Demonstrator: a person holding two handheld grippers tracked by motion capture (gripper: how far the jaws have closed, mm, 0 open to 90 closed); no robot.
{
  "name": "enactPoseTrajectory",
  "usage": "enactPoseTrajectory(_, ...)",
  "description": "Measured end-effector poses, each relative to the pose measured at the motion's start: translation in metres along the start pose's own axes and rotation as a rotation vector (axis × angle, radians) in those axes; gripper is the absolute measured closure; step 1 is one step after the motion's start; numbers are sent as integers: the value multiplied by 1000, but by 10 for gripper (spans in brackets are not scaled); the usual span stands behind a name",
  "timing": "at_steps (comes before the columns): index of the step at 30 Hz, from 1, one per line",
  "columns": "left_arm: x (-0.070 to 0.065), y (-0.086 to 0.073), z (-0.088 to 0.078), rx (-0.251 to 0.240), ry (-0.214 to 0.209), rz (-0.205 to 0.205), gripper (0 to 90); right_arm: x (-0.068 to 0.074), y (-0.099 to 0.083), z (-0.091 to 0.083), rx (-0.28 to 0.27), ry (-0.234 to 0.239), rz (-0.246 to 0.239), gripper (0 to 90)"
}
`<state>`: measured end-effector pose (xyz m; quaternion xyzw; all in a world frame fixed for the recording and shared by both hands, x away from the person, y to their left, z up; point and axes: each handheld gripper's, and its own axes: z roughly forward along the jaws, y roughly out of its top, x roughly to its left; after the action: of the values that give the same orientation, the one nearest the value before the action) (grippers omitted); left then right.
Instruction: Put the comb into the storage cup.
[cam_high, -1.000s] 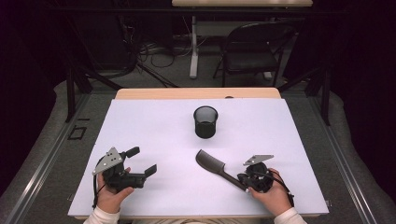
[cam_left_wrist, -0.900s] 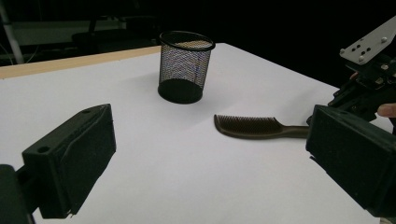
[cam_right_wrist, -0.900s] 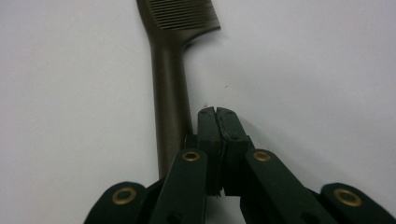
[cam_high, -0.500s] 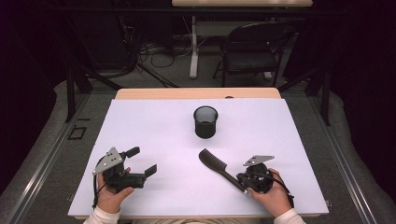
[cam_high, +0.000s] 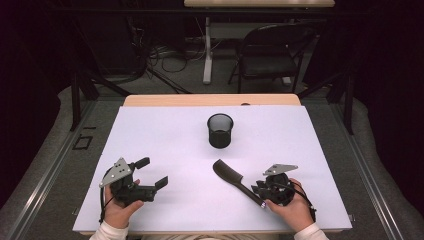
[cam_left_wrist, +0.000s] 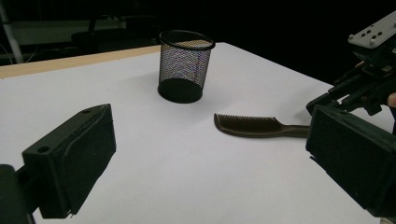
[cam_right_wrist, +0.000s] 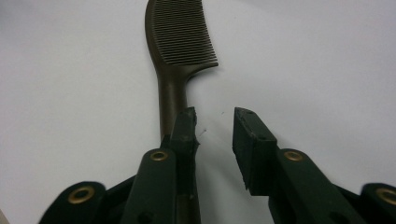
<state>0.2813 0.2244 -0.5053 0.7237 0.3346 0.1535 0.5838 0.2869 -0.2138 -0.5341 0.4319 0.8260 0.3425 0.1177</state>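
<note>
While the left gripper (cam_high: 152, 172) rests with jaws spread wide and nothing in them, the right gripper (cam_high: 257, 191) has let go of the comb (cam_high: 235, 179).

Low at the table's (cam_high: 165, 130) left, the left gripper sits in its hand, well apart from the rest. Farther back, near the middle, the black mesh cup (cam_high: 220, 130) stands upright. In front of it the dark comb lies flat on the white top, teeth end toward the cup; its handle runs under the right gripper, whose jaws have just been opening and now stand parted, the handle beside one pad, no longer clamped.
</note>
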Motion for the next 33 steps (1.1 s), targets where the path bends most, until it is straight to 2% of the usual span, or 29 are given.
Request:
enactPoseTrajectory(1, 0, 0, 0, -1, 1, -1, 17, 0, 1, 0, -7, 2, -7, 645)
enactPoseTrajectory(9, 0, 0, -1, -4, 3, -2, 16, 1, 7, -3, -39, 17, -20, 533)
enactPoseTrajectory(13, 0, 0, -1, -1, 0, -3, 16, 3, 10, -4, -24, 27, -38, 466)
enactPoseTrajectory(21, 0, 0, 0, 0, 0, -1, 17, 3, 15, -7, -4, 44, -64, 413)
enactPoseTrajectory(29, -1, 0, 0, 5, -3, -2, 17, -1, 20, -12, 50, 29, -73, 352)
enactPoseTrajectory(33, -1, 0, 1, 2, -1, -3, 17, -2, 22, -13, 42, 21, -95, 349)
